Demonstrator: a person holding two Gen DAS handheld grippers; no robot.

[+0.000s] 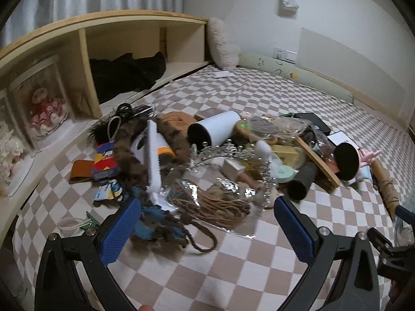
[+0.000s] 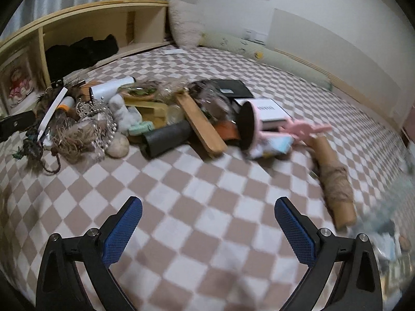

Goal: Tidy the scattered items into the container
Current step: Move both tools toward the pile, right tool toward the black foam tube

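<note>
A heap of clutter (image 1: pixel 220 155) lay across the checkered bedspread (image 1: pixel 233 264), beside a wooden shelf (image 1: pixel 83 39). The left gripper (image 1: pixel 207 223) hovered at the heap's near edge, fingers spread wide and holding nothing, a coil of cord (image 1: pixel 220 207) between them. The right gripper (image 2: pixel 207 223), equally wide and empty, hung over bare bedspread, near a twine-wrapped tube (image 2: pixel 334 181). No container could be made out.

checkered bedsheet (image 1: pixel 233 264), wooden shelf (image 1: pixel 109 23) along the left with black cloth (image 1: pixel 129 70) and boxed doll (image 1: pixel 44 106) inside, fluffy pillow (image 1: pixel 220 44), green bolster (image 1: pixel 293 75) by wall.
</note>
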